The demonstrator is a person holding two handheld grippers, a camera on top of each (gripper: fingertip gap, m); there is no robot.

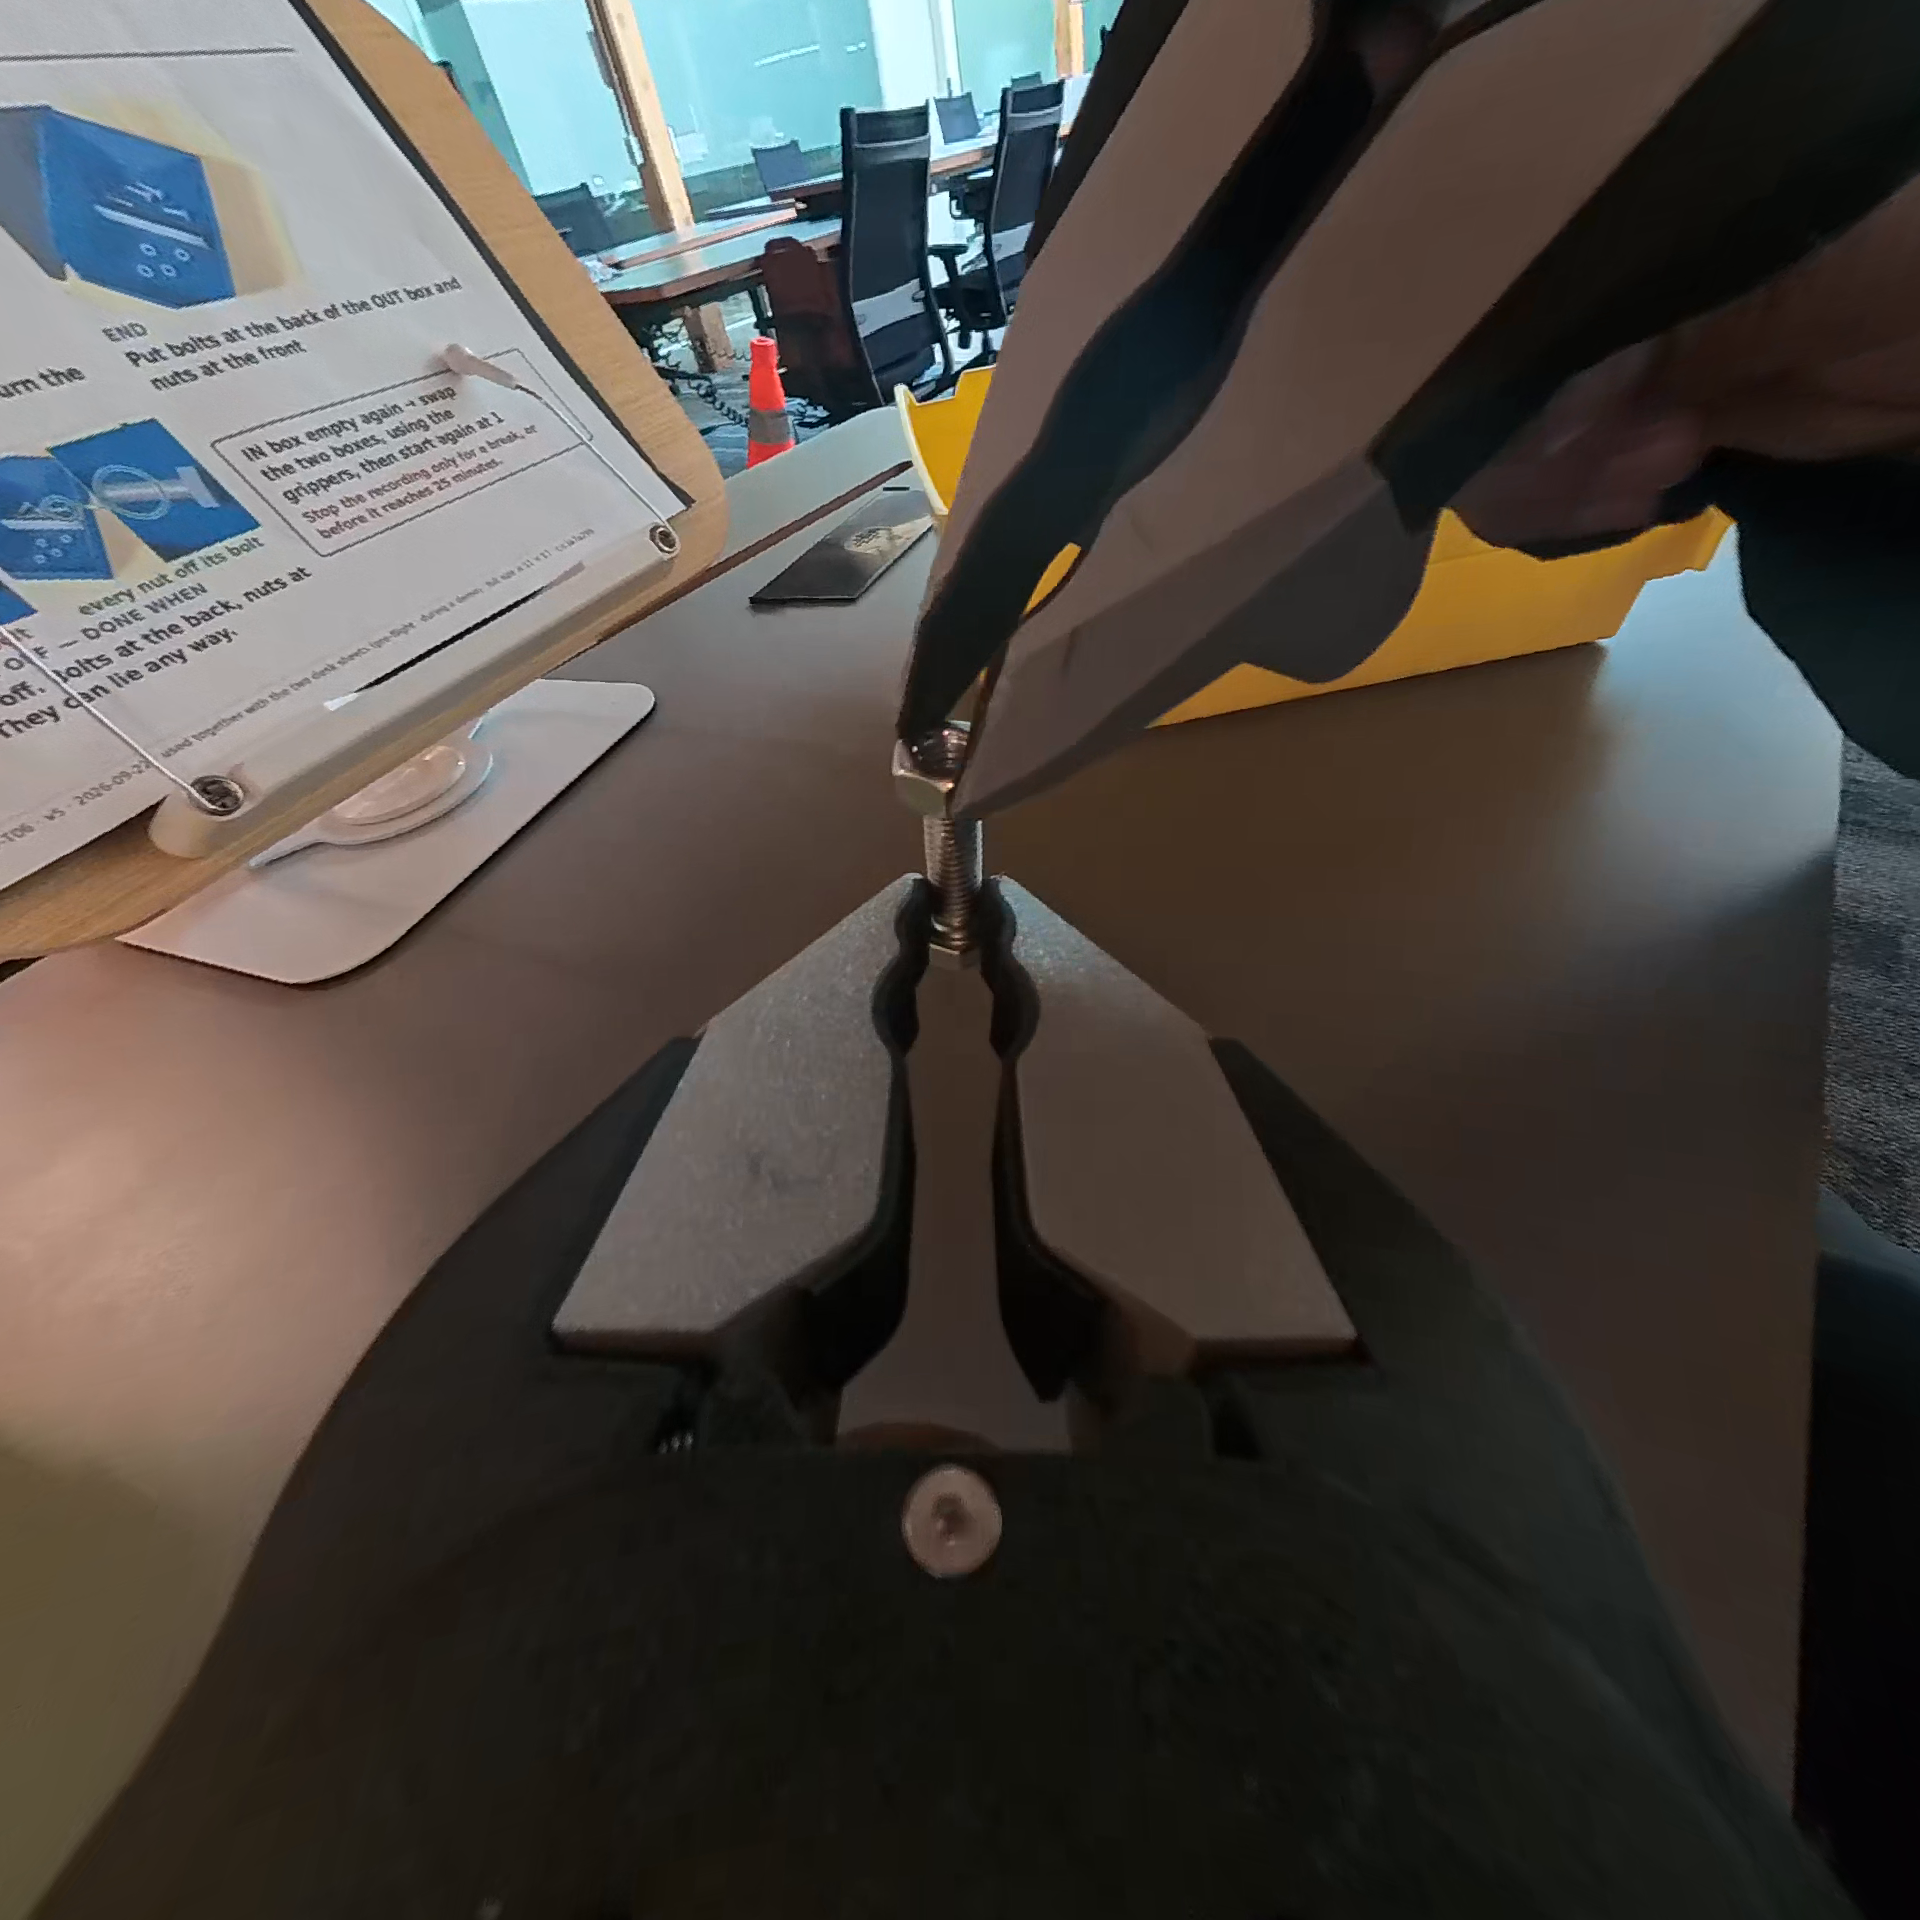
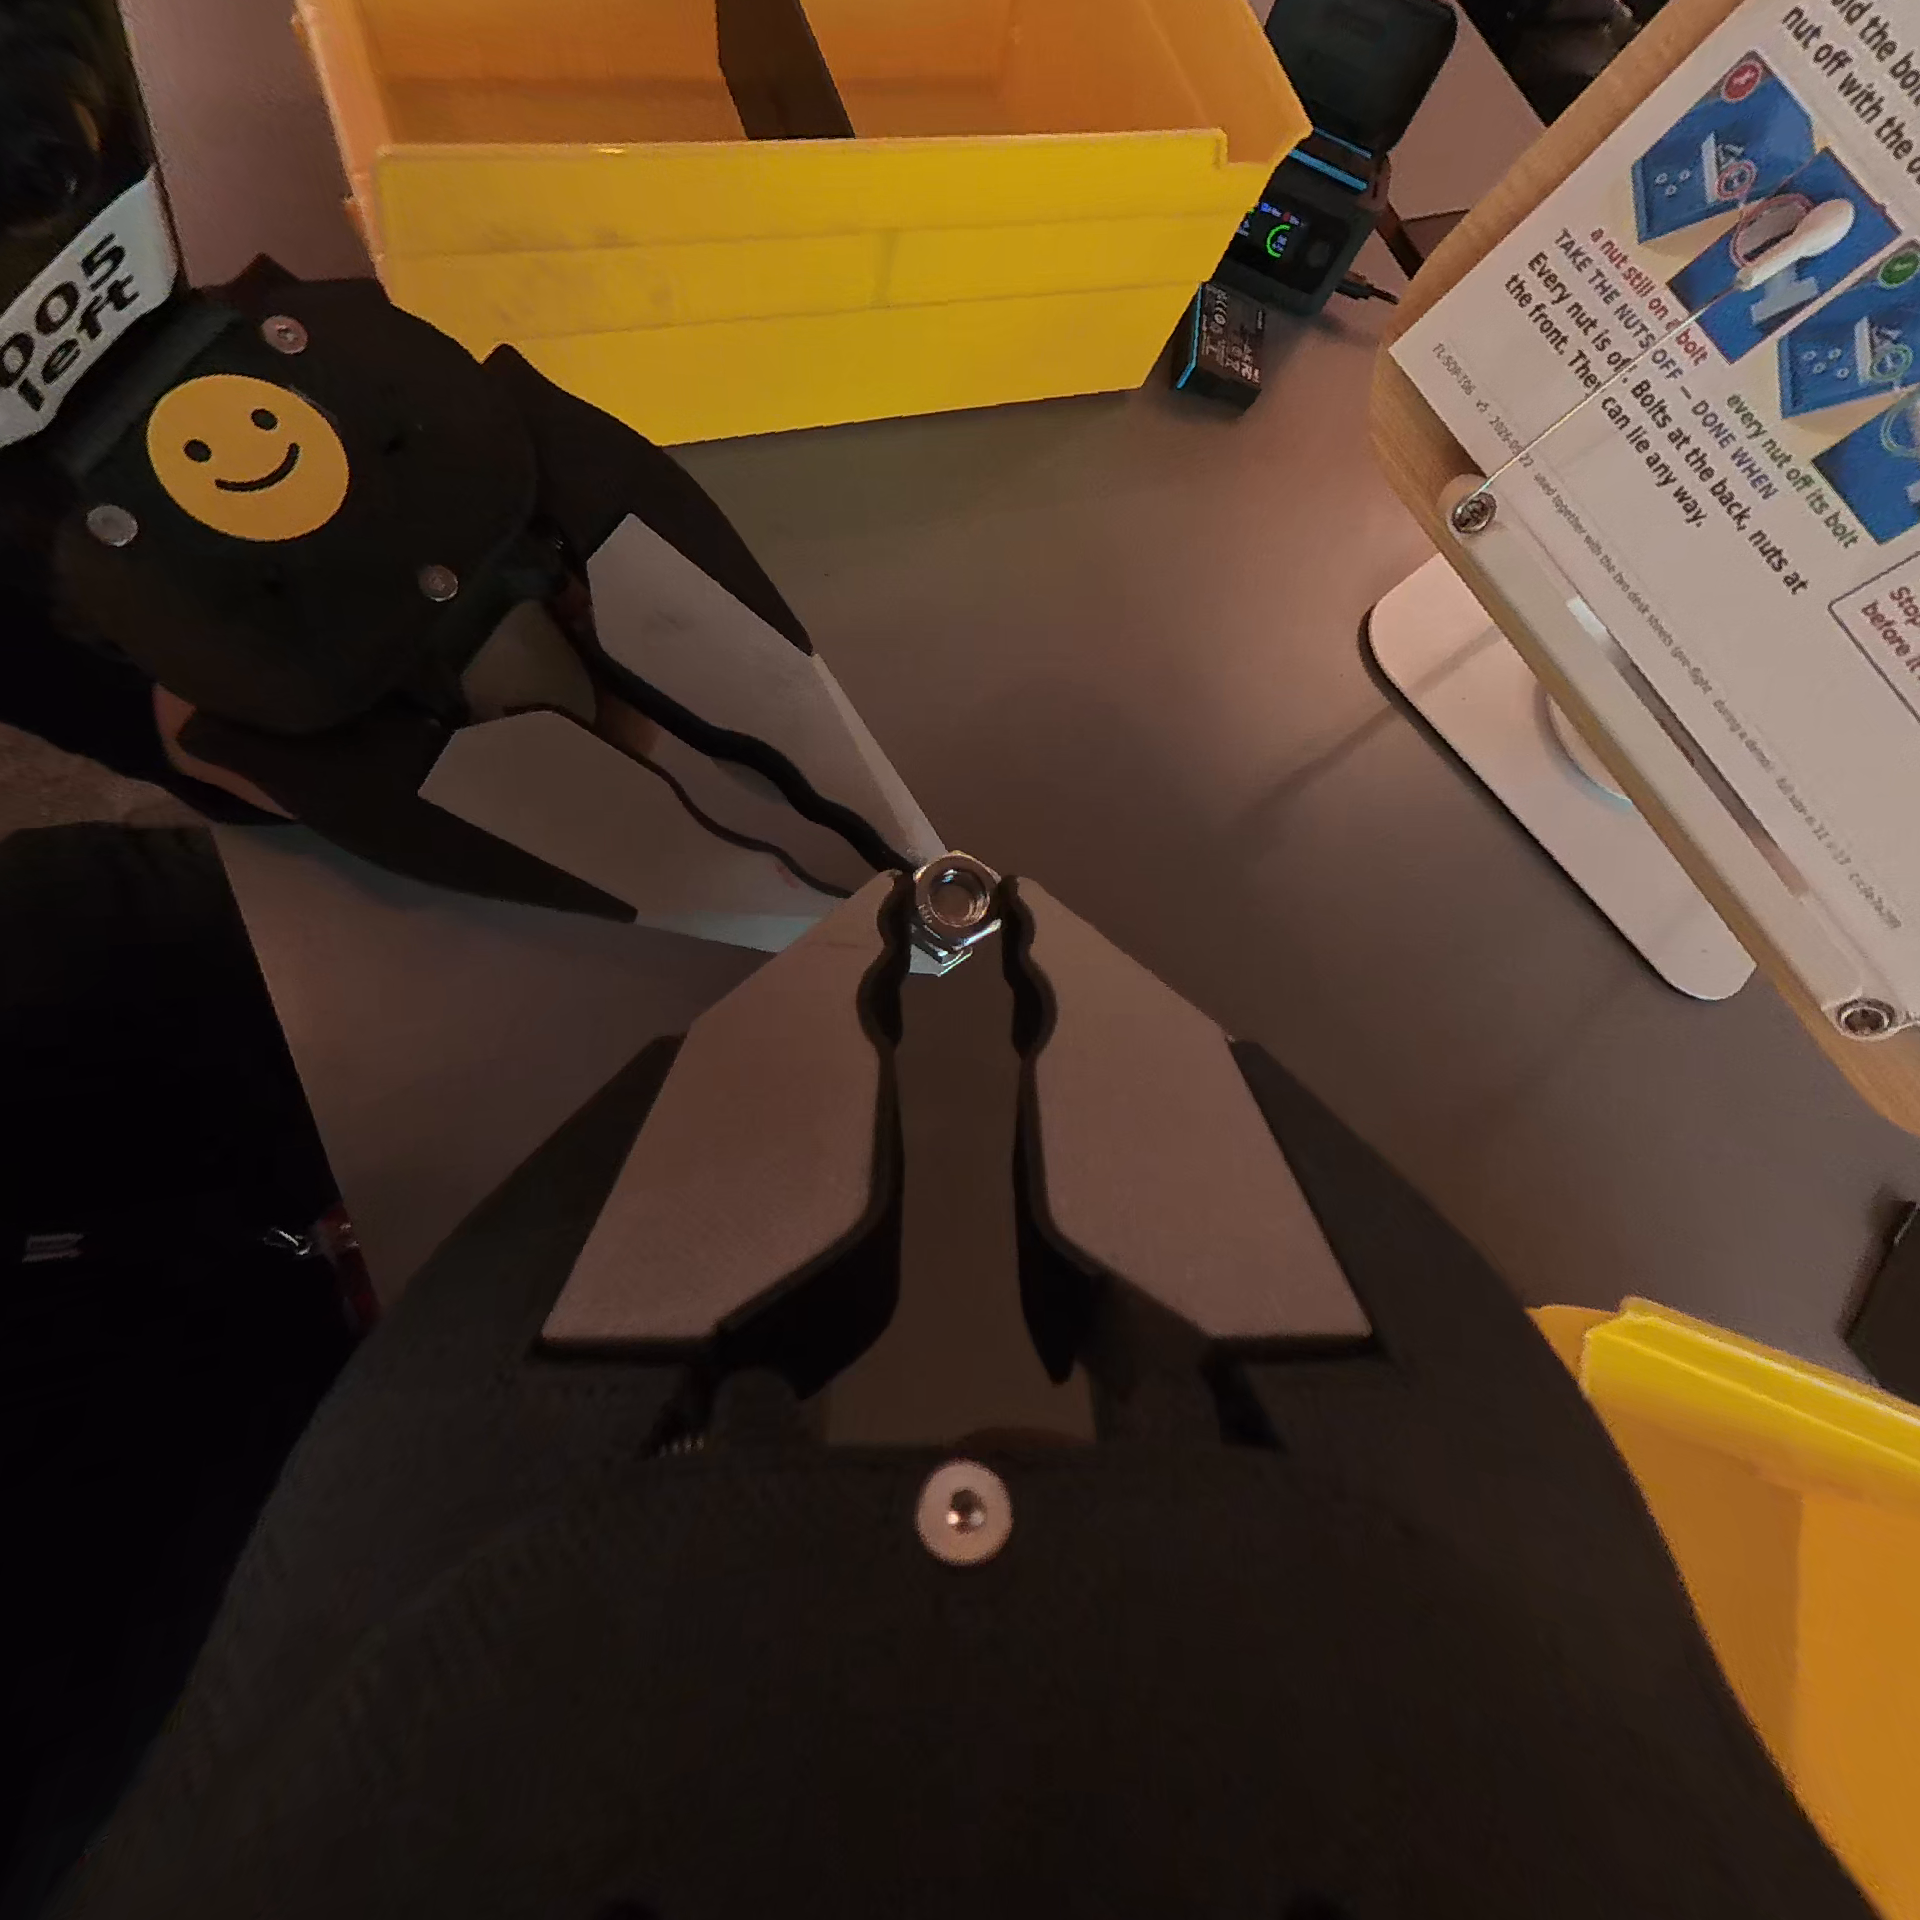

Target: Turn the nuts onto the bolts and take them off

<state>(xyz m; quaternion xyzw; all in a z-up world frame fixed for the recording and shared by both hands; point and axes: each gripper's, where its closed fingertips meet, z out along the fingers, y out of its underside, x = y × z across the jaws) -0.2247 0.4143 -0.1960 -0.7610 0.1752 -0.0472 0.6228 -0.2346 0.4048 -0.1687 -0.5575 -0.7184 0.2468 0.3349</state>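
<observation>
A steel bolt stands upright above the dark table, thread end up. My left gripper is shut on its lower shank, just above the head. A hex nut sits on the top of the thread. My right gripper comes down from the upper right and its tips close on that nut. In the right wrist view I look down on the nut between my right gripper's tips. The left gripper, with a yellow smiley sticker, reaches in from the left below it.
A yellow bin stands at the far side and another yellow bin near the right gripper. An instruction sheet on a wooden stand with a white base is at the left. A small black device with a screen and a black card lie on the table. Less than 4 cm separates the two grippers' tips.
</observation>
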